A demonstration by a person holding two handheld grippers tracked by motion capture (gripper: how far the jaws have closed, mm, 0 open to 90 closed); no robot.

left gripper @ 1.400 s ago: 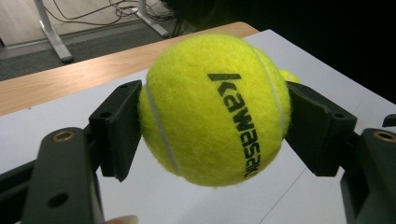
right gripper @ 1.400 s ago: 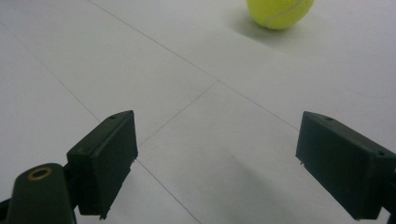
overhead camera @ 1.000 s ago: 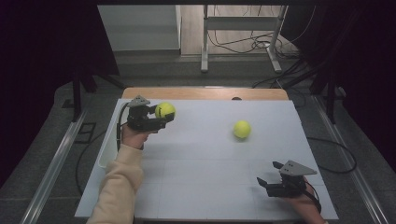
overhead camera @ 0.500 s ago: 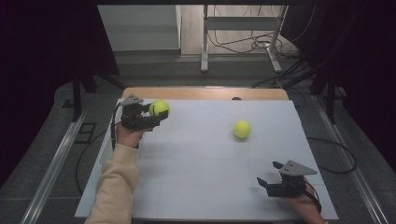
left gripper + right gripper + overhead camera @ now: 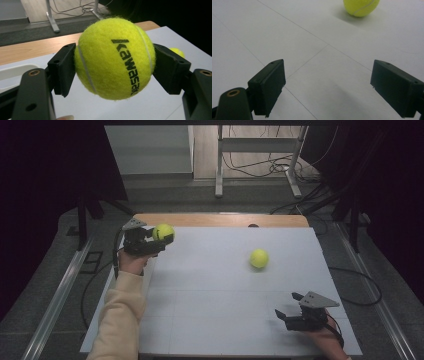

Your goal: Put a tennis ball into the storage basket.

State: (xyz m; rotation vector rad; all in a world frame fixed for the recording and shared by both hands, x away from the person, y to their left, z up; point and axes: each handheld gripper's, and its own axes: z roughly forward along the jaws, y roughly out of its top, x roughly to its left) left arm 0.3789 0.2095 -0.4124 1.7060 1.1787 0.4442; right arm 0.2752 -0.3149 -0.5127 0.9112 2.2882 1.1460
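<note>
While clamped, "KAWASAKI"-printed tennis ball [image 5: 113, 58].

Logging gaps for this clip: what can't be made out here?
- Held tennis ball: its back, hidden by its own bulk, left gripper view.
- Loose tennis ball: top cut off by frame edge, right gripper view.
- Its print: too small, high view.

The white counter [image 5: 210, 285] is evenly lit from above while its surroundings sink into near black. Shadows fall soft and short. The left gripper view is sharp on the near ball [image 5: 113, 58], hazier behind.
</note>
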